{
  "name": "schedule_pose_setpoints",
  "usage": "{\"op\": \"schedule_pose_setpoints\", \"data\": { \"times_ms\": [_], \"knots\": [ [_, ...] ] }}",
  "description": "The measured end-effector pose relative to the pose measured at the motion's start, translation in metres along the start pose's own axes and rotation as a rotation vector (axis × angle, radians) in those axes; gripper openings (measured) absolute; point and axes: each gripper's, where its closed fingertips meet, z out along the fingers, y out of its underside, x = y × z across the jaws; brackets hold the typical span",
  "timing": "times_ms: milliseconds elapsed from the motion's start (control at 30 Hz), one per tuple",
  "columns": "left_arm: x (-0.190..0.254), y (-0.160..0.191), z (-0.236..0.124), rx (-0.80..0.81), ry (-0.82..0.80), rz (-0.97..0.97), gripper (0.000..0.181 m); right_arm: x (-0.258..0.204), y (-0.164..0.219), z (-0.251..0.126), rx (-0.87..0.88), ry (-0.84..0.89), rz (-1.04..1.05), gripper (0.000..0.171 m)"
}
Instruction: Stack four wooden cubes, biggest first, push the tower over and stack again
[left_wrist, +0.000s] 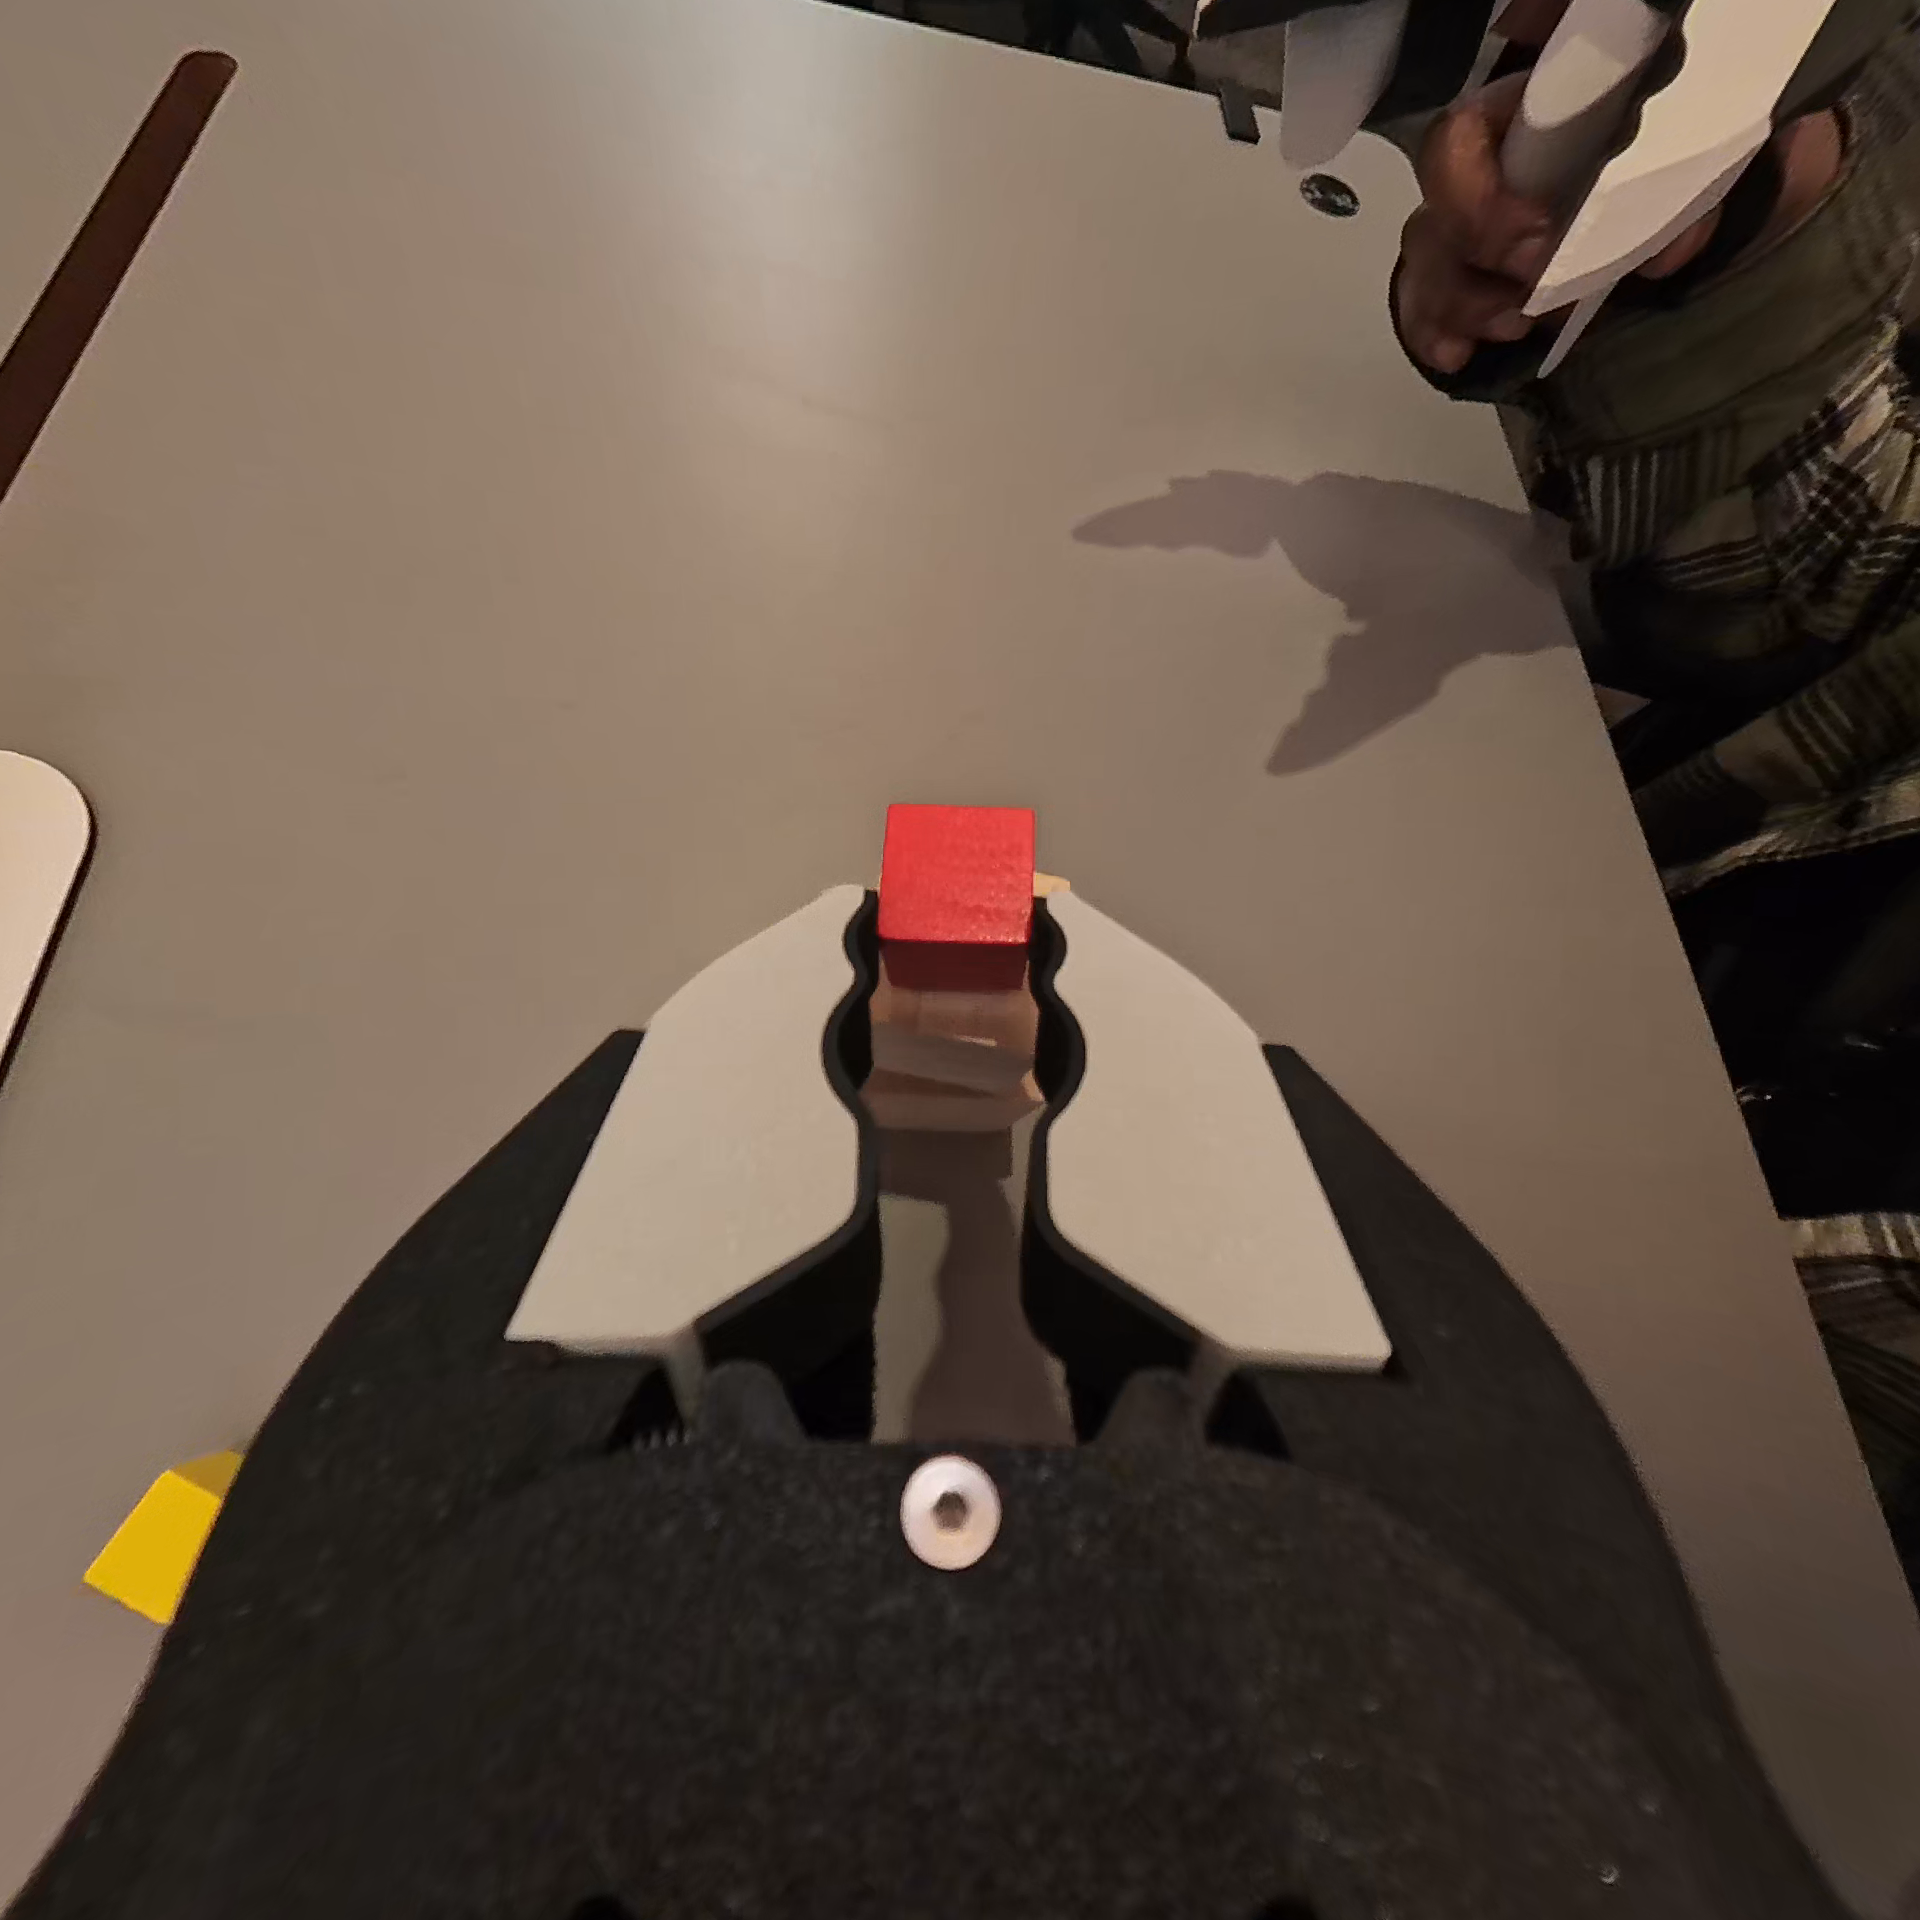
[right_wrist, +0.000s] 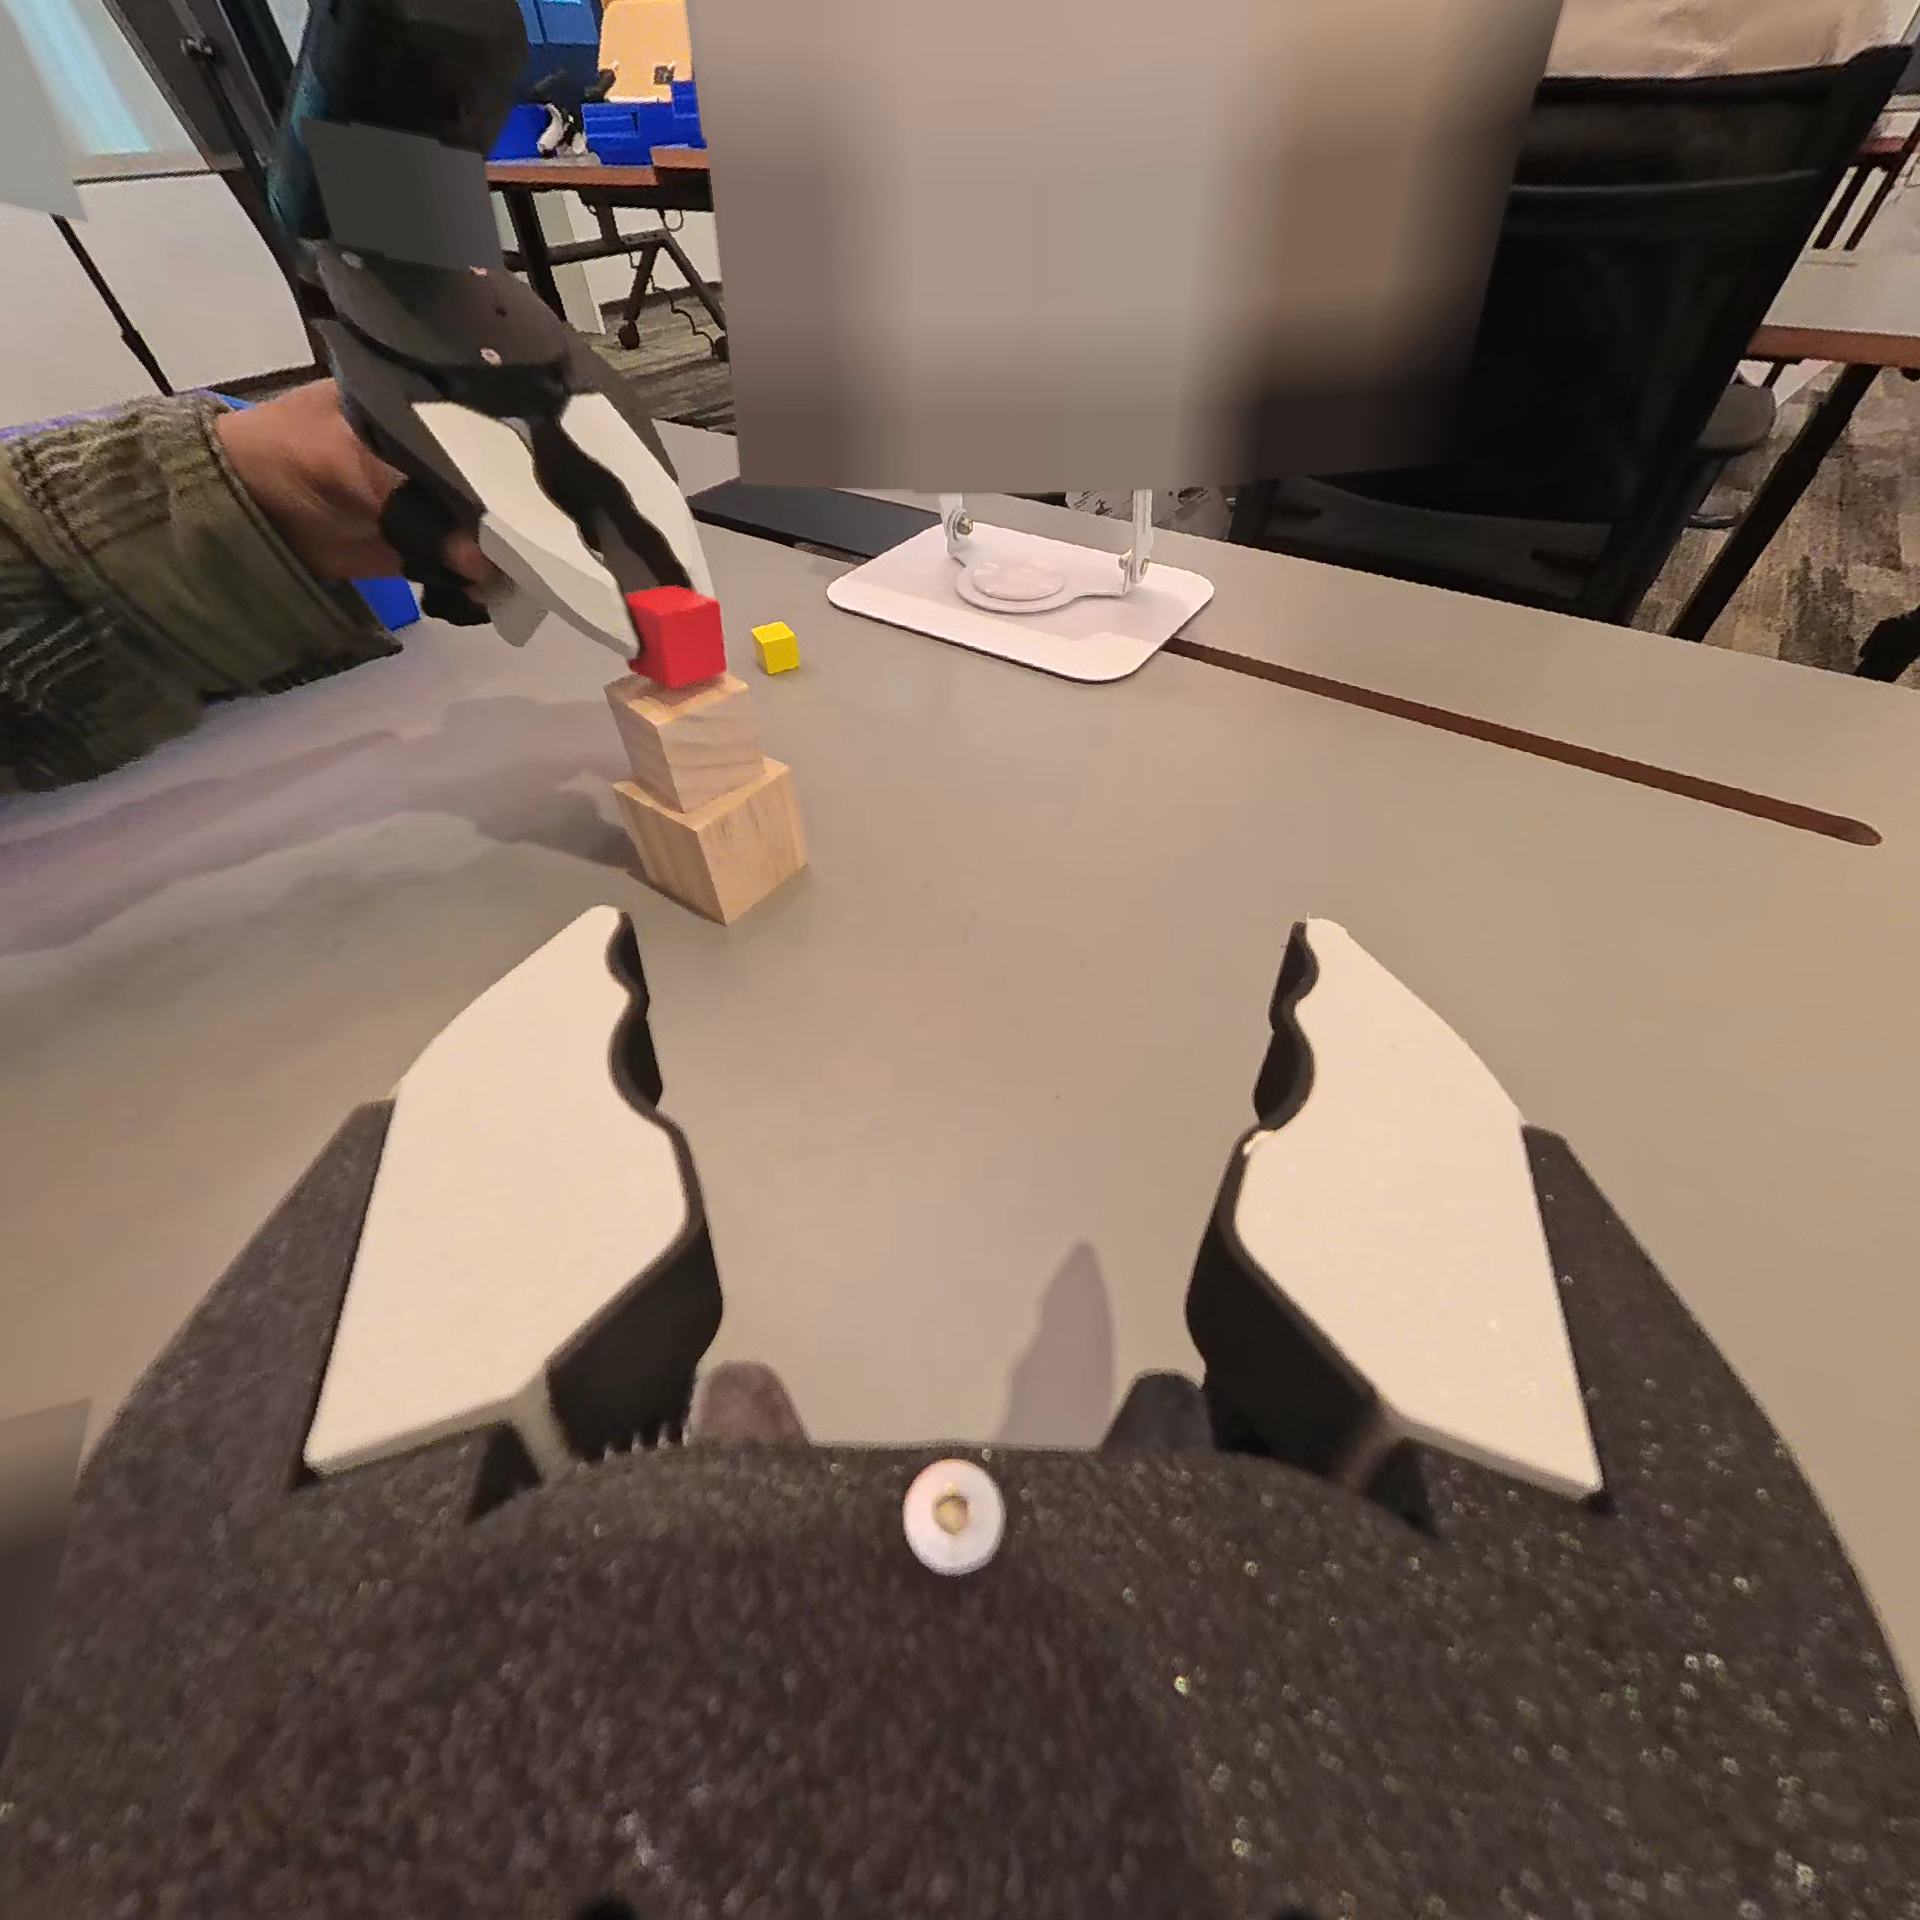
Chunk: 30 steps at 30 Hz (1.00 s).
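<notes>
My left tongs (right_wrist: 665, 623) are clamped on the red cube (right_wrist: 677, 648), which sits just on or a hair above the smaller wooden cube (right_wrist: 686, 740), itself stacked on the bigger wooden cube (right_wrist: 717, 844) left of centre in the right wrist view; I cannot tell whether red touches wood. My right tongs (right_wrist: 961, 940) hang wide apart and empty at the bottom of that view, near the tower. The little yellow cube (right_wrist: 775, 647) lies alone on the grey table (right_wrist: 1143, 883), just right of the stack, before the white stand base (right_wrist: 1132, 623).
</notes>
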Motion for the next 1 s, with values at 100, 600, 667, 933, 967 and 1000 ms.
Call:
{"op": "schedule_pose_setpoints", "data": {
  "times_ms": [100, 600, 667, 933, 967, 1000],
  "knots": [
    [0.0016, 0.0020, 0.0013, 0.009, 0.013, 0.010, 0.027, 0.0008, 0.0007, 0.0002, -0.001, 0.001, 0.001, 0.113],
    [0.0034, 0.0073, -0.0005, -0.036, 0.008, 0.070, 0.028, -0.0004, -0.0001, 0.0003, 0.004, -0.005, 0.000, 0.113],
    [0.0035, 0.0075, -0.0001, -0.047, 0.003, 0.074, 0.028, -0.0012, -0.0003, 0.0005, 0.004, -0.006, -0.001, 0.113],
    [0.0055, 0.0074, 0.0016, -0.059, 0.012, 0.076, 0.028, -0.0014, -0.0010, -0.0004, 0.007, -0.008, -0.001, 0.113],
    [0.0055, 0.0075, 0.0022, -0.061, 0.013, 0.076, 0.028, -0.0015, -0.0010, -0.0006, 0.006, -0.008, -0.002, 0.113],
    [0.0059, 0.0081, 0.0027, -0.065, 0.016, 0.078, 0.028, -0.0015, -0.0012, -0.0007, 0.006, -0.008, -0.003, 0.113]
  ]
}}
